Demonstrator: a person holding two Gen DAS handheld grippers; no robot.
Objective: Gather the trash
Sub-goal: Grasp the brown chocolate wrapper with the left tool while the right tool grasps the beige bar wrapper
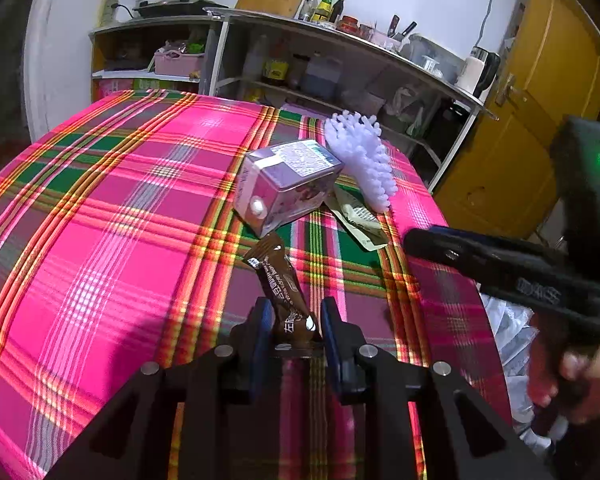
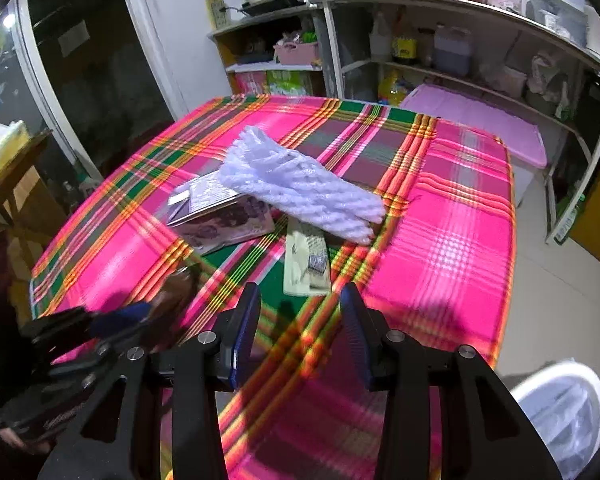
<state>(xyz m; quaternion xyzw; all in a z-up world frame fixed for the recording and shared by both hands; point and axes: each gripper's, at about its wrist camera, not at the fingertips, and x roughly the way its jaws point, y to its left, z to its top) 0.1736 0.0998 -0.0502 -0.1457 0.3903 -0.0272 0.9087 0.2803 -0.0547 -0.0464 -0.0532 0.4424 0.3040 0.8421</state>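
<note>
My left gripper [image 1: 294, 312] is shut on a brown snack wrapper [image 1: 280, 280] and holds it above the pink plaid tablecloth [image 1: 100, 220]. Beyond it lie a purple milk carton [image 1: 288, 184] on its side, a white foam fruit net [image 1: 360, 156] and a pale flat wrapper [image 1: 360, 220]. My right gripper [image 2: 300, 308] is open and empty above the cloth, just short of the pale wrapper [image 2: 306, 260]. The foam net [image 2: 300, 184] and carton [image 2: 224, 212] lie behind it. The right gripper also shows in the left wrist view [image 1: 416, 240].
A white bin with a plastic liner [image 2: 560, 408] stands on the floor off the table's right edge. Metal shelves [image 2: 460, 52] with bottles and boxes line the far wall. A yellow door [image 1: 540, 120] is at the right. A wooden stand [image 2: 12, 168] is at the left.
</note>
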